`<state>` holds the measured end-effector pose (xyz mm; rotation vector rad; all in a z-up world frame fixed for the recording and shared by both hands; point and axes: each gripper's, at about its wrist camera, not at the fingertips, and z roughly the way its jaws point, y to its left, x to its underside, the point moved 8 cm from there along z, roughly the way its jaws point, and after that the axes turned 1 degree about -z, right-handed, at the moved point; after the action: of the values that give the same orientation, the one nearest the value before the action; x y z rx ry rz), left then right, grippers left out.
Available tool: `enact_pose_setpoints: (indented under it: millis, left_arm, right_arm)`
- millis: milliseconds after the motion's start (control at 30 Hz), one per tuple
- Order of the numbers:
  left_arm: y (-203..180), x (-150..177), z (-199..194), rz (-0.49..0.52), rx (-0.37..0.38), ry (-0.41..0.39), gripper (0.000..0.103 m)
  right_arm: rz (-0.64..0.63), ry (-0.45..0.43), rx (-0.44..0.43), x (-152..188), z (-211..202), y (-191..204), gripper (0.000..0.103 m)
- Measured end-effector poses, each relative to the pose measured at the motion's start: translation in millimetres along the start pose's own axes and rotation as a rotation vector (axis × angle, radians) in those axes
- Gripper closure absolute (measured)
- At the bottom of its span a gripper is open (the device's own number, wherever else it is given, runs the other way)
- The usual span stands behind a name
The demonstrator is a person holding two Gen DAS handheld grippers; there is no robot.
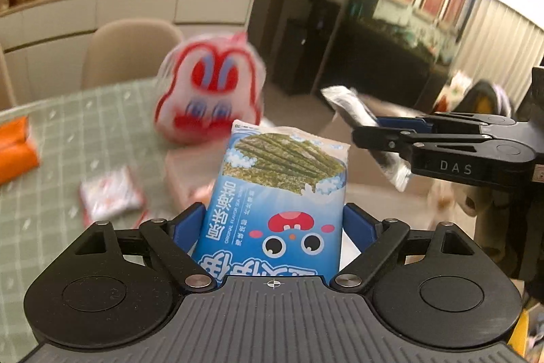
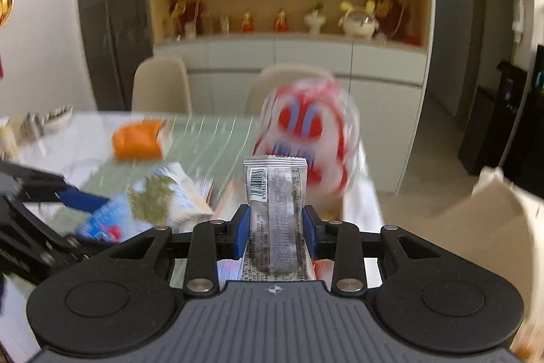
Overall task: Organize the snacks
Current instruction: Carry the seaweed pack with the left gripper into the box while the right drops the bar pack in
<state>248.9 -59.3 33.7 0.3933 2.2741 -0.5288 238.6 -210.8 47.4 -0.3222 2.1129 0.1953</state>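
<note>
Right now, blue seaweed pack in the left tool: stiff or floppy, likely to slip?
The seaweed pack stands upright above the left tool without drooping, so probably puffy and fairly stiff. It looks light for its size. The film looks glossy, so it might slip.

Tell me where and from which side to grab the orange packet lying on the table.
Take the orange packet across its narrow width, near the middle, coming down from above. It lies flat on the green checked tablecloth with open cloth around it, so a claw's fingers can straddle it. Both claws are full now; blur hides finer detail.
</note>
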Motion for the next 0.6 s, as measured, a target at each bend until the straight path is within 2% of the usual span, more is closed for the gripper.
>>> enact_pose_setpoints:
  millis: [133, 200, 300, 433, 533, 600]
  left_arm:
    - [6.5, -17.2, 64.6, -0.096, 0.069, 0.003, 0.010]
    - [15.5, -10.9, 107.4, -0.078, 0.079, 0.010, 0.010]
    - [35.8, 13.8, 175.8, -0.051, -0.011, 0.117, 0.011]
    - [38.7, 8.4, 179.8, -0.018, 0.002, 0.047, 0.016]
    - [43.6, 3.8, 169.2, -0.002, 0.030, 0.032, 0.016]
    - [63.3, 1.2, 161.7, -0.038, 0.020, 0.025, 0.017]
  right_arm:
    - [-0.019, 0.000, 0.016, -36.3, 27.5, -15.9, 0.070]
    - [-0.005, 0.042, 0.019, -38.8, 52.8, -25.3, 0.070]
    - [0.038, 0.139, 0.006, -27.3, 100.3, -38.1, 0.069]
    - [0.141, 0.282, -0.052, 2.2, 158.2, -50.7, 0.063]
    - [0.129, 0.303, -0.038, 13.4, 173.2, -54.2, 0.063]
    - [0.122, 0.312, -0.035, 16.3, 179.9, -52.3, 0.060]
